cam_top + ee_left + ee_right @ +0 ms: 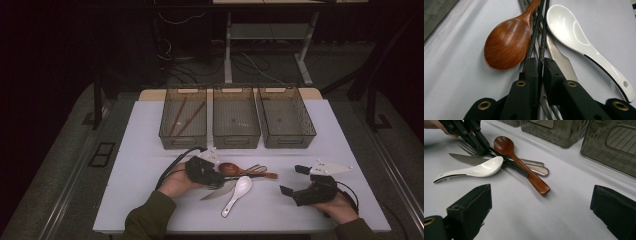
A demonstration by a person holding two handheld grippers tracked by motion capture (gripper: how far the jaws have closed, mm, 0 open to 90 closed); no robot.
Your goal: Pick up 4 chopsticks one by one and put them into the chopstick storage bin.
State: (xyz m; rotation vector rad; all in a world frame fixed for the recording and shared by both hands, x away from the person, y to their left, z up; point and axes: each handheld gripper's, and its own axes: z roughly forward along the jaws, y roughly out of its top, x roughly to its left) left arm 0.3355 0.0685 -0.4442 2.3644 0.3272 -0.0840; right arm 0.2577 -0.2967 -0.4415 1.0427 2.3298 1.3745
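On the white surface (150, 150), near its front edge, the left gripper (539, 65) has its jaws clamped on a pair of black chopsticks (537, 27). The chopsticks lie in a pile of cutlery, across the wooden spoon (507, 43), beside the white ceramic spoon (574, 32), above a knife (560, 60) and a fork (467, 148). Their near ends are hidden between the jaws; their far ends are cut off at the top edge of the left gripper view. In the high view their long axis runs left to right, pointing away from the left gripper toward the right gripper (295, 180), whose jaws stand wide apart and empty. Three trays (236, 122) sit behind.
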